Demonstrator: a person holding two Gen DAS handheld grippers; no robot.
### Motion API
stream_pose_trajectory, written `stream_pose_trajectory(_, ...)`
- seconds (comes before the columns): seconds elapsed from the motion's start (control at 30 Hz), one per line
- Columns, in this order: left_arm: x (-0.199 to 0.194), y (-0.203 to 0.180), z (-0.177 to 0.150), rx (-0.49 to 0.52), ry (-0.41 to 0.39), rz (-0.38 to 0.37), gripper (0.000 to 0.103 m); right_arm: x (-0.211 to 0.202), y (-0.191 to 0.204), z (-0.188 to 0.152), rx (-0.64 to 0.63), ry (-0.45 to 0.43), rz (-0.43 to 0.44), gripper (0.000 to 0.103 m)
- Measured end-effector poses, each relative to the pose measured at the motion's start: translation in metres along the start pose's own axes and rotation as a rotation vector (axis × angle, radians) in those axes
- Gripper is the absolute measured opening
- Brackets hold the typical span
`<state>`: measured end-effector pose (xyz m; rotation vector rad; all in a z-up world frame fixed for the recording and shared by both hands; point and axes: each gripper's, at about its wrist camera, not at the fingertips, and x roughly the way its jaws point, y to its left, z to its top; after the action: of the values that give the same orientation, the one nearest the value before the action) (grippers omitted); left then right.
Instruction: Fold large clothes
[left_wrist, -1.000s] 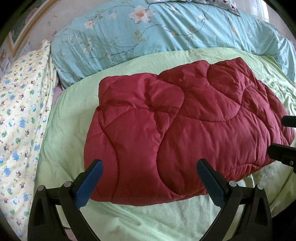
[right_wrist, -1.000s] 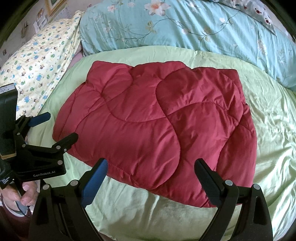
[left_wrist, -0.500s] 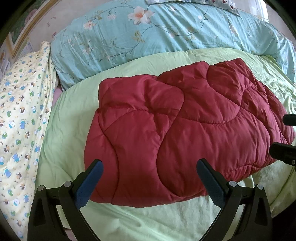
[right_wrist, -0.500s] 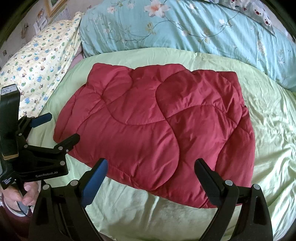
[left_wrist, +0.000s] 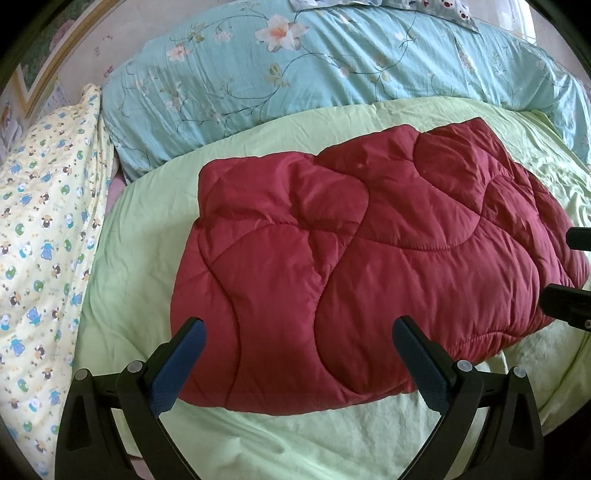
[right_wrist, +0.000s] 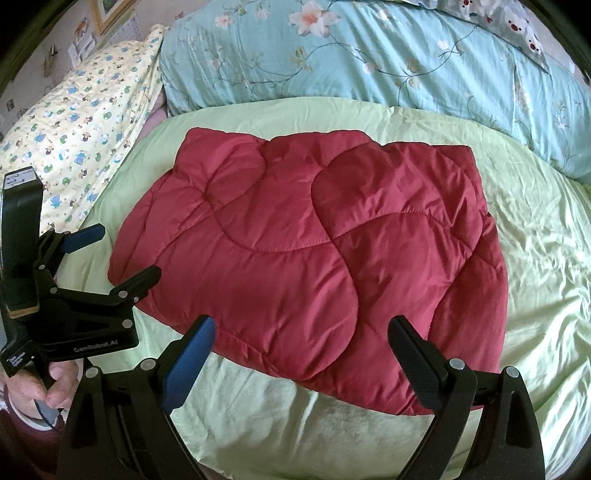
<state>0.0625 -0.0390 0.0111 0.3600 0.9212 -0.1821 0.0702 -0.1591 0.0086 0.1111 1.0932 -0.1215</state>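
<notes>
A dark red quilted padded garment (left_wrist: 369, 266) lies folded into a thick rectangle on a pale green bedspread (left_wrist: 140, 258); it also shows in the right wrist view (right_wrist: 314, 258). My left gripper (left_wrist: 299, 325) is open and empty, hovering just in front of the garment's near edge. My right gripper (right_wrist: 301, 325) is open and empty, hovering at the near edge too. The left gripper also shows at the left of the right wrist view (right_wrist: 129, 251), open. The right gripper's fingers (left_wrist: 569, 302) show at the right edge of the left wrist view.
A light blue floral duvet (left_wrist: 332, 74) is piled behind the garment. A yellow cartoon-print pillow (left_wrist: 40, 240) lies at the left. The green bedspread (right_wrist: 546, 258) extends to the right and in front. A wall with pictures (right_wrist: 74, 37) stands at far left.
Both grippers stay open and empty. The views have shifted very slightly; the garment has not moved.
</notes>
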Motion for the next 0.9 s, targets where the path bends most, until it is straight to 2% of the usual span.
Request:
stream_pose_trajectory(0.63, -0.002, 0.0001, 0.0032, -0.007, 0.002, -0.008, 0.102, -0.0006, -0.0001, 0.0005, 0.0, 0.0, 0.0, 0.096)
stream_pose_trajectory(0.9, -0.0014, -0.0023, 0.0025, 0.001, -0.008, 0.013, 0.102, -0.0001, -0.0003, -0.0002, 0.0, -0.001, 0.001, 0.096)
